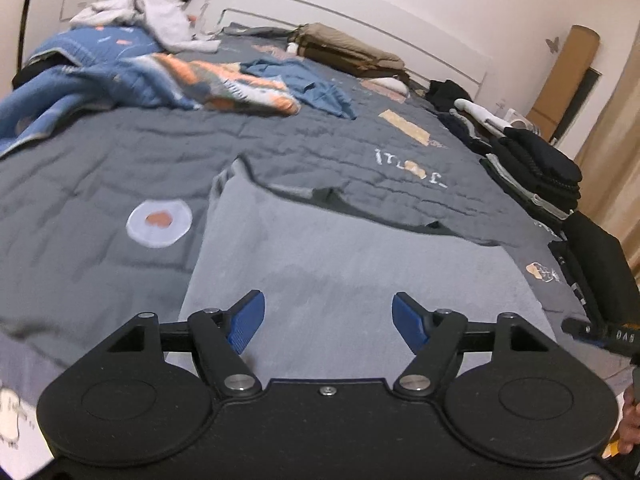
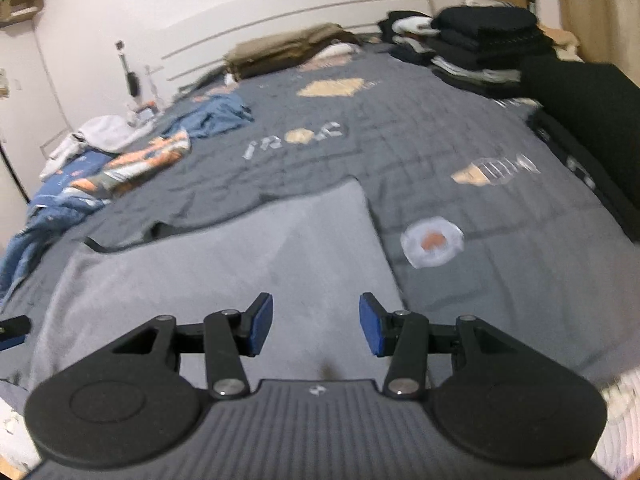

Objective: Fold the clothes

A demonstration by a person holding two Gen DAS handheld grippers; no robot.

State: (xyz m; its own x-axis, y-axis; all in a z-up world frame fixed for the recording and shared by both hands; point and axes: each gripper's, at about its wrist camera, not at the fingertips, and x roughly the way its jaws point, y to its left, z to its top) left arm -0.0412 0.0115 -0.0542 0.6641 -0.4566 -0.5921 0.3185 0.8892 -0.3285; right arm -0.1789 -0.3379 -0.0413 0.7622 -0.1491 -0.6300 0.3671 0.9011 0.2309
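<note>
Just below and ahead of both tongs, one light grey garment [image 1: 352, 264] is lying flat on the bed [image 1: 100, 184], already squared into a broad panel. The left tongs [image 1: 328, 322] are standing released, blue pads apart, with nothing between them but the cloth underneath. The right tongs [image 2: 316, 324] are likewise standing open over the same garment [image 2: 224, 264], gripping nothing. Both pairs are hovering over its near edge, and whether they are brushing the fabric is hard to tell.

By my reading, one fold of this piece is sitting finished and the hands are letting go between folds. The next move is probably calling for fresh pinches on an edge or two corners, so the panel can be carried over itself again, or for lifting it whole toward the finished clothes.

Further out past the left tongs, one blue garment [image 1: 308, 84] is lying crumpled, waiting its turn, beside one blue-and-orange patterned quilt [image 1: 224, 84] that is bunching up. Beyond that, one heap of pale clothes [image 1: 152, 16] is sitting near the headboard. Off to the right of the right tongs, one stack of dark folded clothes [image 2: 484, 40] is piling up at the bed's far side.
</note>
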